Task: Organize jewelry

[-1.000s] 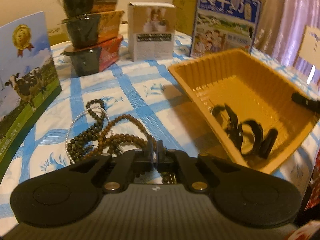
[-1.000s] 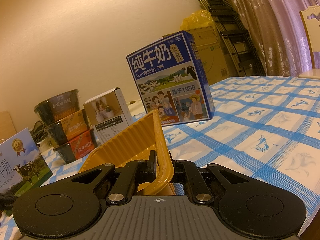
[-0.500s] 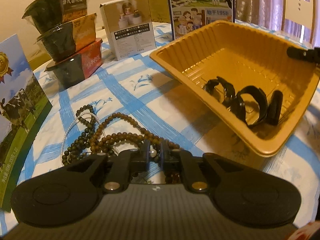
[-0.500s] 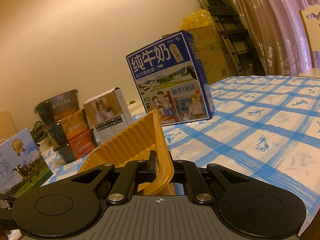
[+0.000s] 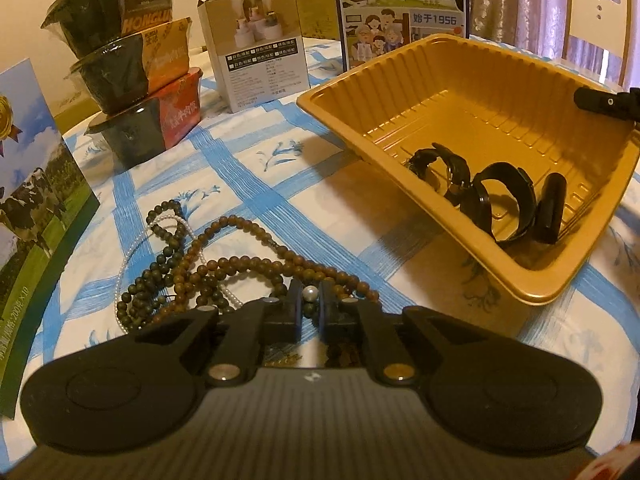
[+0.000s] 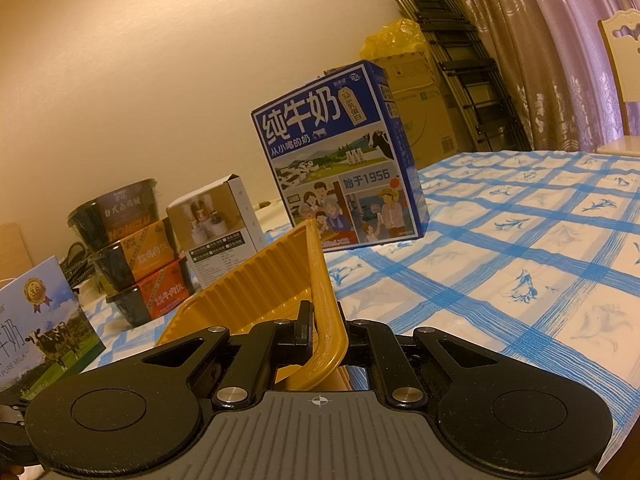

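Several bead strands lie tangled on the bench (image 5: 248, 160) just ahead of the left gripper (image 5: 309, 300): a brown wooden bead necklace (image 5: 256, 260), a dark green bead string (image 5: 168, 240) and a thin white pearl strand (image 5: 132, 256), all overlapping. The left fingers (image 5: 294, 304) stand narrow, with one white pearl bead (image 5: 310, 292) sitting in the gap; whether the pads actually press on it I cannot tell.

The strands are probably light, limp and prone to snagging, so lifting one likely drags the others. The round, smooth beads could roll out of a pinch; taking the cord between beads, or a bunched section of the pile, looks safer than a single bead. The pearl strand looks the thinnest and most fragile.

The right gripper (image 6: 324, 332) is clamped on the rim of the yellow plastic tray (image 5: 532, 292), holding it tipped with its far side raised. The tray looks thin and ribbed, likely flexible, so the rim grip may bend it. Black watches (image 5: 496, 204) already lie in the tray's low corner. Tray and bead pile are near each other but apart. Food bowls (image 5: 132, 80) and milk cartons (image 6: 340, 168) stand behind.
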